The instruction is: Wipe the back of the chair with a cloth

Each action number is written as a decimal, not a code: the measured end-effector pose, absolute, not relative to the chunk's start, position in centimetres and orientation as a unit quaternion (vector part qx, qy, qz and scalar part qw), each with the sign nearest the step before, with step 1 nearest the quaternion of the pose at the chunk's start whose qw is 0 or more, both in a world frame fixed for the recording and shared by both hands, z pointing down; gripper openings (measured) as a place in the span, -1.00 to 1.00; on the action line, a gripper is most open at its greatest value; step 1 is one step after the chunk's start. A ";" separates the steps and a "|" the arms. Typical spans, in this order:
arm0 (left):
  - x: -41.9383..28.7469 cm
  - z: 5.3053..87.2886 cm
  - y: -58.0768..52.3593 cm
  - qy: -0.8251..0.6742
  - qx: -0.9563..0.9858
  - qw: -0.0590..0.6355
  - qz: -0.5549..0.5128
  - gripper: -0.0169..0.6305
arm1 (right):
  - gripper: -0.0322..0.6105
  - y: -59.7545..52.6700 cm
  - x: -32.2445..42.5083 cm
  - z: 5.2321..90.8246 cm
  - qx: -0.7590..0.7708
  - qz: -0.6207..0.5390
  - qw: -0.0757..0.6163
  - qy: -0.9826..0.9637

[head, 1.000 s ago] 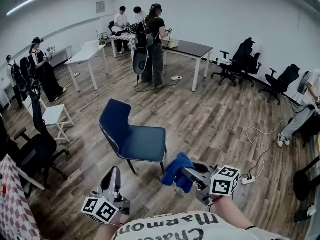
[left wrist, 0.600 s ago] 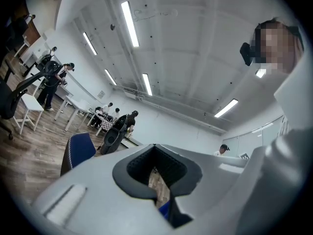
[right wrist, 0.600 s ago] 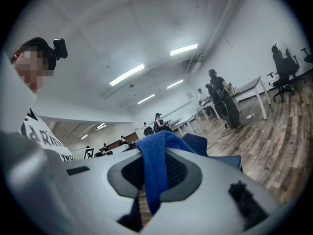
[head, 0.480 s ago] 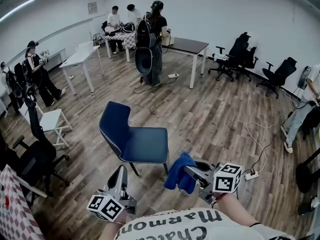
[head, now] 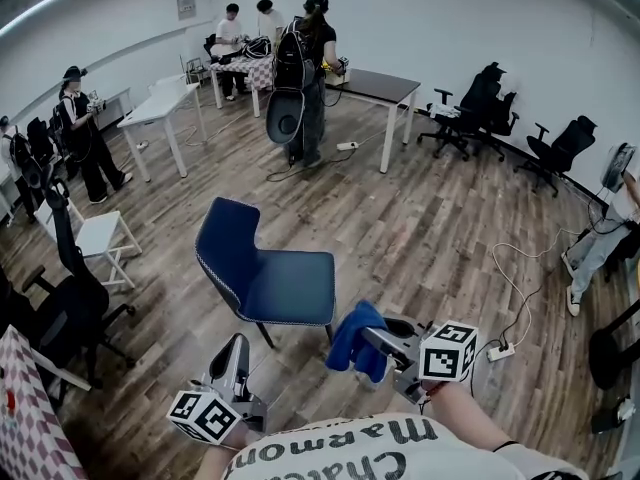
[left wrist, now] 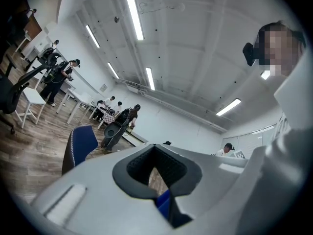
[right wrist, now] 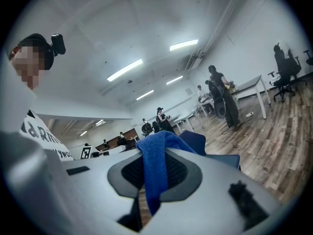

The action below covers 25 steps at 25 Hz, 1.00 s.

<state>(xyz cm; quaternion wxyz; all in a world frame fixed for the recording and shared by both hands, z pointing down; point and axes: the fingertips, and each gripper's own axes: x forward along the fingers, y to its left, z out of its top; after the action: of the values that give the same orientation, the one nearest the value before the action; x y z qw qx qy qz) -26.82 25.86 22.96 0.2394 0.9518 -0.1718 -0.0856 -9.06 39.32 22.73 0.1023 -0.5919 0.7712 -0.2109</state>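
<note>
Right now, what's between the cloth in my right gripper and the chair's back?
Only the chair's own seat and a strip of bare wood floor, as the head view shows.

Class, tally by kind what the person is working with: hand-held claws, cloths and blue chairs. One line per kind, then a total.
Claws: 2 (left claw, right claw)
Cloths: 1 (blue cloth, held in the right claw)
Blue chairs: 1 (blue chair)
Total: 4
</note>
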 end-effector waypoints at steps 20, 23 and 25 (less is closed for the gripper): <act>-18.6 23.5 22.0 -0.205 0.947 0.235 -0.080 -0.94 | -0.74 33.2 -0.8 23.4 -0.556 -0.225 0.109 0.792; -16.8 23.4 20.8 -0.220 0.943 0.233 -0.088 -0.94 | -0.74 31.5 1.0 23.4 -0.541 -0.228 0.102 0.803; -15.6 23.2 19.9 -0.232 0.940 0.233 -0.093 -0.94 | -0.74 30.3 2.2 23.3 -0.531 -0.228 0.098 0.810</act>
<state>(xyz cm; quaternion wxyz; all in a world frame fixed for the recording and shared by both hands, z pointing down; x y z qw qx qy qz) -15.58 19.89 23.16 0.2335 0.9397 -0.2321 -0.0929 2.22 30.28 23.29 0.0979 -0.5310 0.8103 -0.2279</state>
